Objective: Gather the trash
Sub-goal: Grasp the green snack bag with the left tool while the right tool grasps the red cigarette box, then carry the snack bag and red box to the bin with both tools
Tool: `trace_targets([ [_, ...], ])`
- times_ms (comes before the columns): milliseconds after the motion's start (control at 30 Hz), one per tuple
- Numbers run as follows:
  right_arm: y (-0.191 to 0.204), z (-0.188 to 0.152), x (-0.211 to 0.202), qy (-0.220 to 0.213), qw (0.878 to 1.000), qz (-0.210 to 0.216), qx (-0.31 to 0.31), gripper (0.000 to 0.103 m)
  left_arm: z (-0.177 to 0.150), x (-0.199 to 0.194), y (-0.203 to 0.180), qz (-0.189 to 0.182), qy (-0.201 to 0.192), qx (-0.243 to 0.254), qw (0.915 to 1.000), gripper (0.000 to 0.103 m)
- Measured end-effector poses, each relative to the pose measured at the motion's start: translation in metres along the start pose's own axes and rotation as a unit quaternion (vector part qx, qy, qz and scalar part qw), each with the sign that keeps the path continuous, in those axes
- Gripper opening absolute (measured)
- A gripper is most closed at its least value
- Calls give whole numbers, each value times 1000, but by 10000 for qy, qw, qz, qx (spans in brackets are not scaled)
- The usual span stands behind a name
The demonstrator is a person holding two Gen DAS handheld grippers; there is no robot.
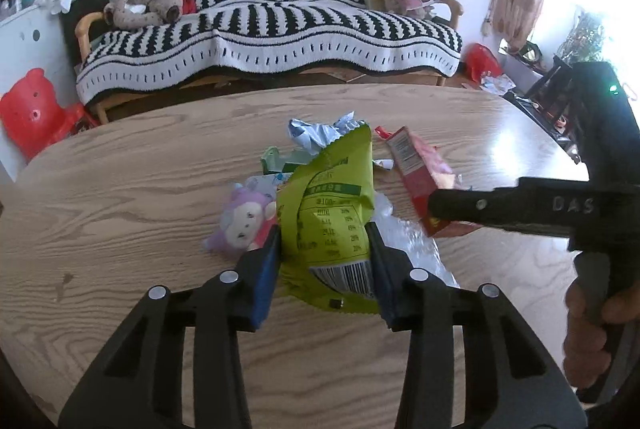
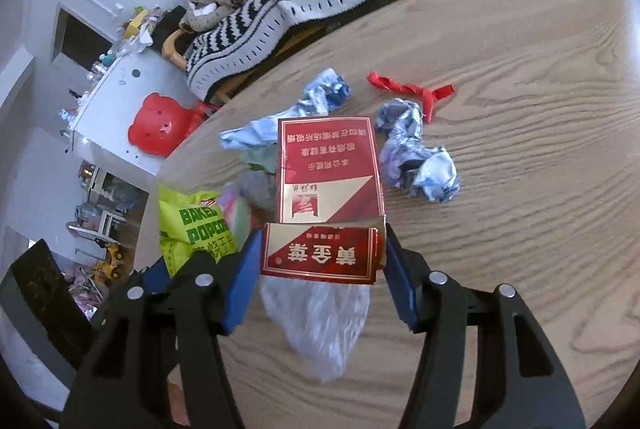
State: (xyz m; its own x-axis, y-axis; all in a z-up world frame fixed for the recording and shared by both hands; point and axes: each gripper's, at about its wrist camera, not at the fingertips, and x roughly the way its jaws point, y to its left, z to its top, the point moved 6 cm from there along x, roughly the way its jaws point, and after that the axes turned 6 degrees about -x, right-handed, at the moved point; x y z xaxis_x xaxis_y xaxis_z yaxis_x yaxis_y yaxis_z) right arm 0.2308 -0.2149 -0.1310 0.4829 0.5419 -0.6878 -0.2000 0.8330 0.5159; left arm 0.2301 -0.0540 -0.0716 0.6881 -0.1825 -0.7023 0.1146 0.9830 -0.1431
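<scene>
My left gripper (image 1: 325, 247) is shut on a green popcorn bag (image 1: 332, 213) and holds it above the wooden table (image 1: 120, 197). The bag also shows at the left of the right wrist view (image 2: 188, 229). My right gripper (image 2: 322, 255) is shut on a red cigarette carton (image 2: 326, 181), which also shows in the left wrist view (image 1: 420, 169). A clear plastic bag (image 2: 320, 321) lies under the carton. Crumpled blue-white paper (image 2: 416, 157), a second crumpled wad (image 2: 320, 97) and a red ribbon (image 2: 412, 89) lie beyond it.
A small plush toy (image 1: 244, 225) and a green box (image 1: 280, 159) lie in the trash pile. A striped sofa (image 1: 272, 25) stands behind the table. A red bear-shaped stool (image 1: 32, 109) stands at the left. A white cabinet (image 2: 116, 109) is at the far left.
</scene>
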Motion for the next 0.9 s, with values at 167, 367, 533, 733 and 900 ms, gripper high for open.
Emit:
trace_targets([
  [167,21,-14,-35,-163,9994,80,-290,57,-7,-42,10,-10,-136,11,9999,41],
  [367,44,-47,-77,-294,9971,103,-688,57,-36,-92,6,-24,-179,143,9997,41],
  [533,56,-93,-103,-265,9942,1,-1044,57,-73,-133,2,-20,-166,135,9998,41],
  [733,64,-160,-130,-188,9909,0,-1332,57,-132,-167,0,-198,81,-27,9998,41],
  [900,66,-219,-142,-38,9903,71,-1385,57,-189,-181,-11,-300,409,37,9987,41],
])
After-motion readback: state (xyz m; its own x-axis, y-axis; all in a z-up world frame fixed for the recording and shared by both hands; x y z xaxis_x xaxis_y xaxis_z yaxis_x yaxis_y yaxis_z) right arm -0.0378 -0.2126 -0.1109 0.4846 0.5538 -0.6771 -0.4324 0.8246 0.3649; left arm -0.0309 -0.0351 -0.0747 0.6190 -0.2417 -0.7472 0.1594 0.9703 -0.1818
